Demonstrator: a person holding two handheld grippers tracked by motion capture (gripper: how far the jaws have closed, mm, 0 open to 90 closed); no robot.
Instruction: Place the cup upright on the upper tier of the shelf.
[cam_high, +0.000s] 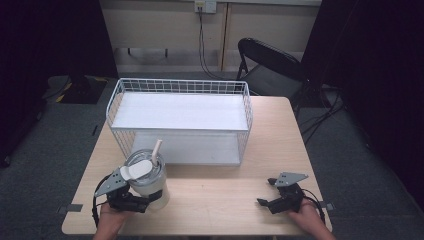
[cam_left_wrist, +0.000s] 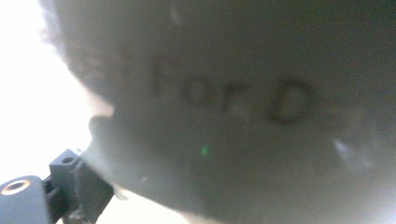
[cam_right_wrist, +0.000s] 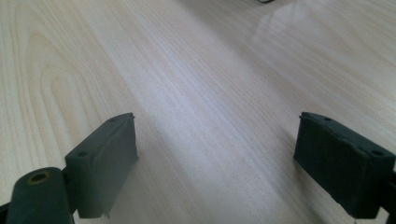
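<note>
I'm holding one cup (cam_high: 148, 180) in my left gripper (cam_high: 131, 199), fingers closing on its lower side wall; up close the wall (cam_left_wrist: 233, 116) is sitting right against the camera. The cup is standing upright at the near-left of the worktop (cam_high: 220, 200), long axis vertical, one straw (cam_high: 156, 149) poking from the lid. One wire rack (cam_high: 180, 120) is lying straight ahead, just beyond the cup. My right gripper (cam_high: 268, 192) is resting well apart, fingers (cam_right_wrist: 105, 158) spread wide, holding nothing.
</note>
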